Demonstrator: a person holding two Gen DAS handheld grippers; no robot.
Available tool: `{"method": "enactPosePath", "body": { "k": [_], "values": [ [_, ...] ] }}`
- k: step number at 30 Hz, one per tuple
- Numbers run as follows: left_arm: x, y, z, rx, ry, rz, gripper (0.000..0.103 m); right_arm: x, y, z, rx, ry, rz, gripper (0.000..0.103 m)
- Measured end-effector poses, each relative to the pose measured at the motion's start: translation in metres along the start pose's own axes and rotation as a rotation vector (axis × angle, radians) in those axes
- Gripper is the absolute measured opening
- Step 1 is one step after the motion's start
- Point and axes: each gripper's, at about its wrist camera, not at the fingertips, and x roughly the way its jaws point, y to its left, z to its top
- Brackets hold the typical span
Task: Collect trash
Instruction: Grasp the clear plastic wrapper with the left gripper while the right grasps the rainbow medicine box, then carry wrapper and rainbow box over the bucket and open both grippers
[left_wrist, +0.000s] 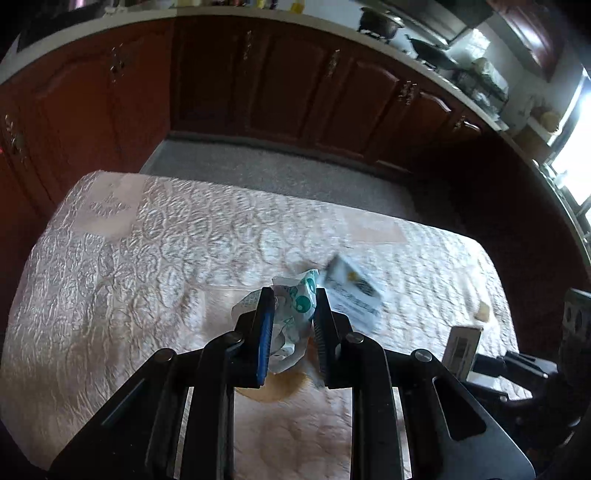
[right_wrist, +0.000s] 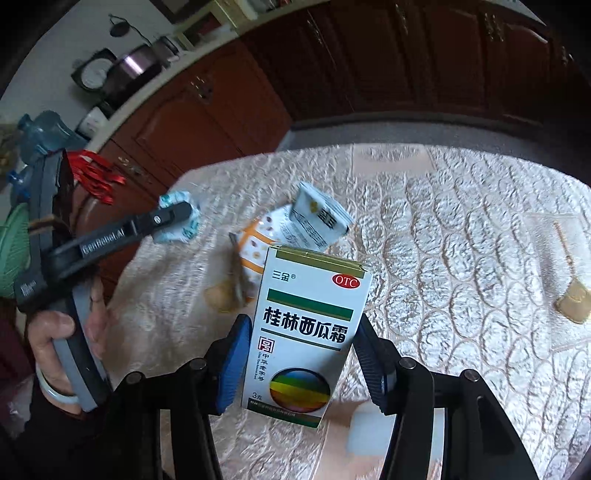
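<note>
Left tool (left_wrist: 293, 317) pinches crumpled wrapper (left_wrist: 295, 306) — right tool (right_wrist: 301, 362) grips medicine box (right_wrist: 306, 332).

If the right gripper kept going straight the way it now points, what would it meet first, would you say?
Probably the orange-and-white packet lying on the table just beyond the medicine box held by the right gripper; depth is unclear.

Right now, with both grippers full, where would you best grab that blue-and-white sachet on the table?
Probably by the raised top edge of the blue-and-white sachet. It leans tilted on the orange packet, lifting that thin edge off the tablecloth. Come from above, jaws straddling its flat faces.
</note>
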Motion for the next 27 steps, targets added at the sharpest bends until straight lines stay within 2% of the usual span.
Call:
{"method": "enactPosePath", "body": {
  "k": [11,17,27],
  "values": [
    [-0.033,-0.083,-0.019,0.132,-0.043,-0.064,0.018,-0.081,-0.028,-0.014,0.035,-0.123,0.023,0.053],
    [-0.033,-0.139,-0.036,0.227,-0.034,-0.104,0.018,-0.122,-0.058,-0.032,0.085,-0.181,-0.014,0.053],
    [-0.026,-0.226,-0.05,0.343,-0.019,-0.194,0.018,-0.19,-0.121,-0.073,0.247,-0.285,-0.069,0.052]
  ]
}}
